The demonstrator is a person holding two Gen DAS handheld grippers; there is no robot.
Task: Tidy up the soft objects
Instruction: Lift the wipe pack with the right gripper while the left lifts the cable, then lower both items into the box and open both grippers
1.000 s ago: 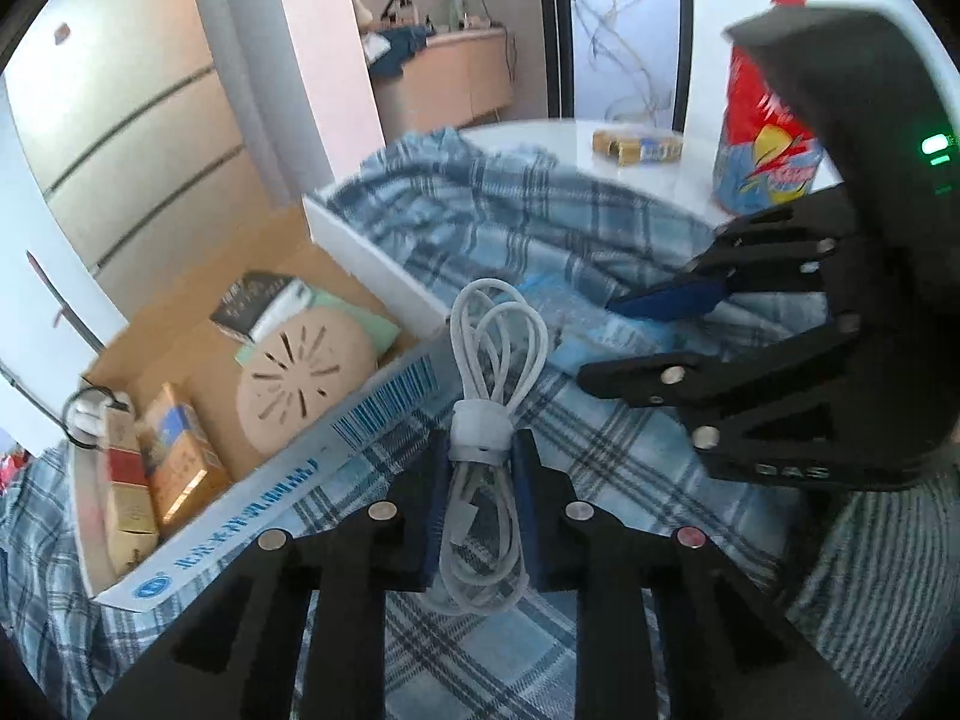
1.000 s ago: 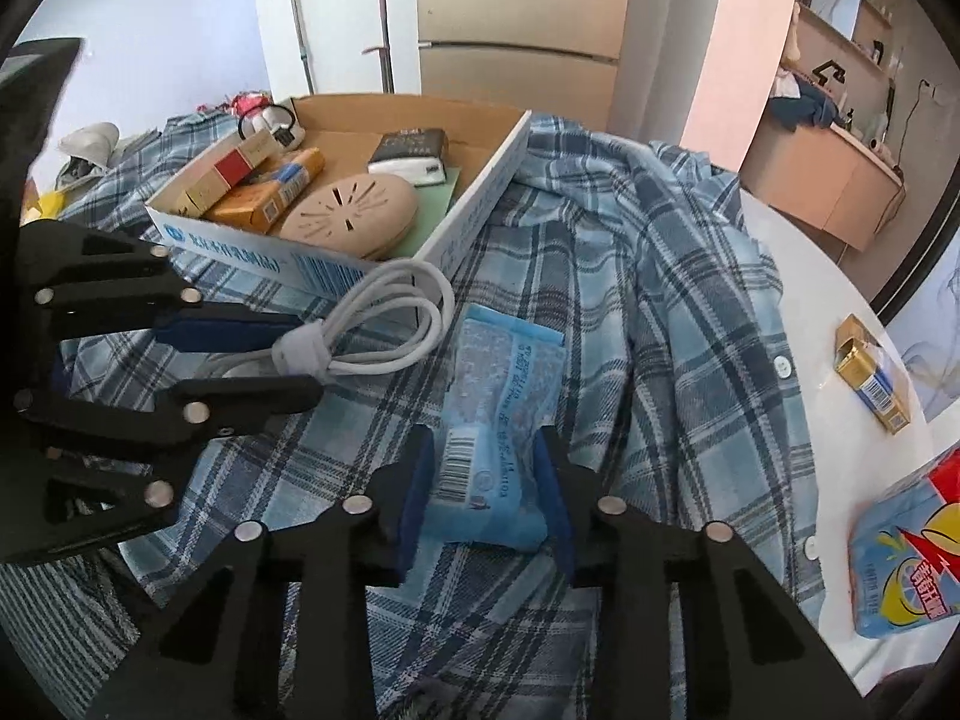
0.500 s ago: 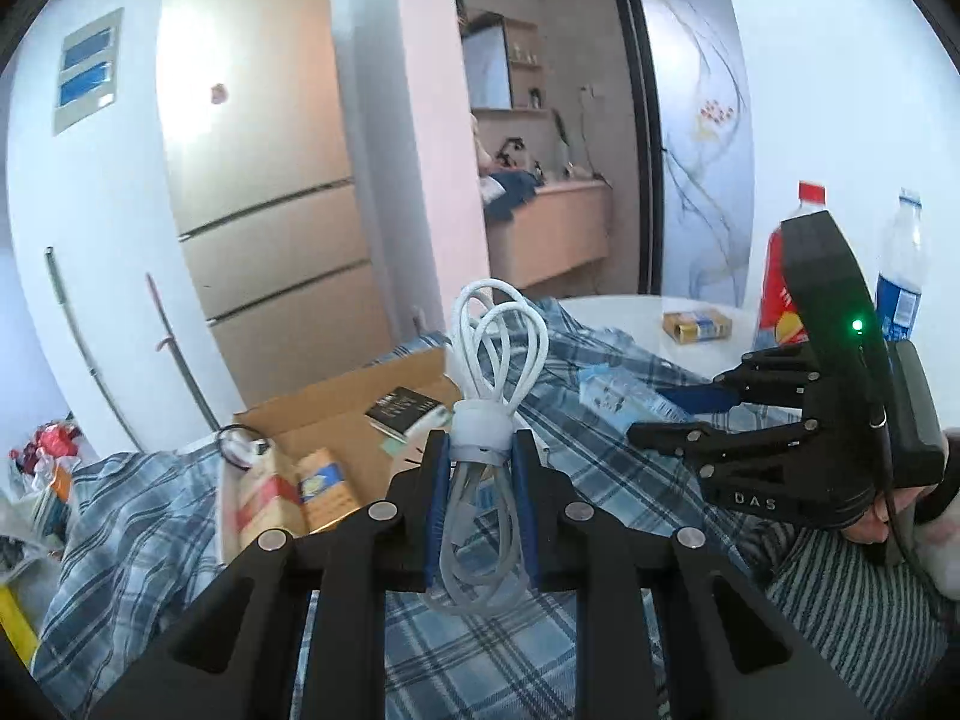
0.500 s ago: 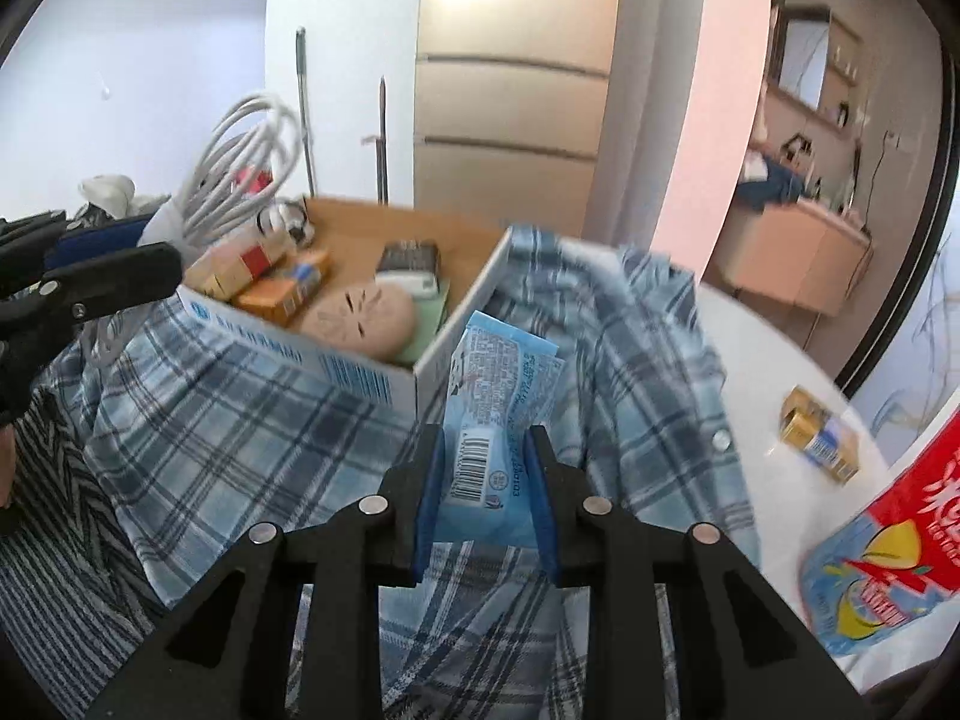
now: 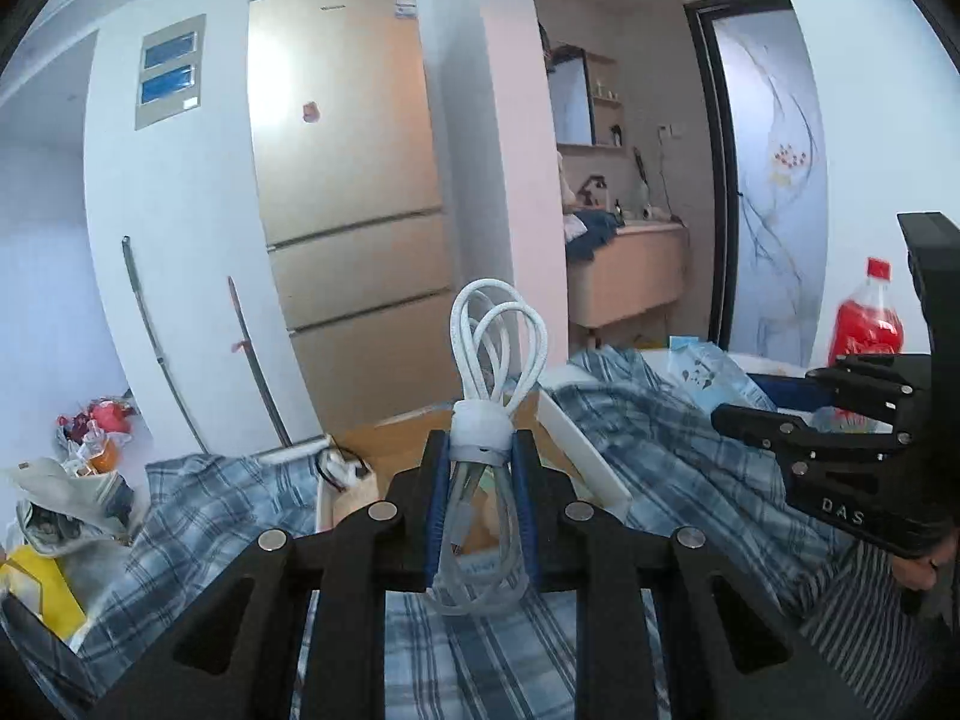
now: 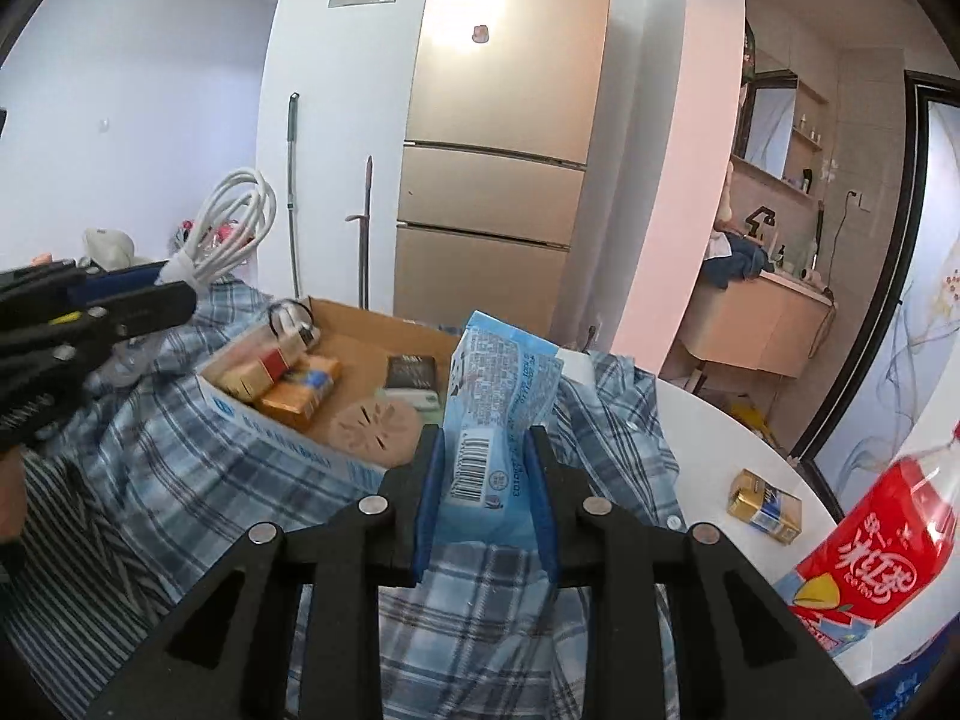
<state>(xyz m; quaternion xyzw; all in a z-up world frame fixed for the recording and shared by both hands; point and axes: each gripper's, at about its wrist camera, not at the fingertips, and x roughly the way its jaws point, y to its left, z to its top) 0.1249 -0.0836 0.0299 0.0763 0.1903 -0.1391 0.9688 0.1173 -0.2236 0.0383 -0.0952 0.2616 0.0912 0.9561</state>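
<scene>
Two blue pads of the left tongs (image 5: 480, 498) clamp a coiled white cable (image 5: 489, 426), raised clear above the cardboard box (image 5: 414, 426) rim and plaid shirt (image 5: 660, 450), pointing slightly downward. In the right wrist view, the right tongs (image 6: 483, 492) squeeze a blue packet (image 6: 498, 414) upright above the box's near wall, the white worktop (image 6: 720, 438) edge curving away at right.

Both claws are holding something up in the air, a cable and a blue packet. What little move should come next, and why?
Probably carry both toward the box and lower them in. The left claw grips the cable, the right claw the packet, both clear of the shirt, and the open box lies just ahead.
</scene>
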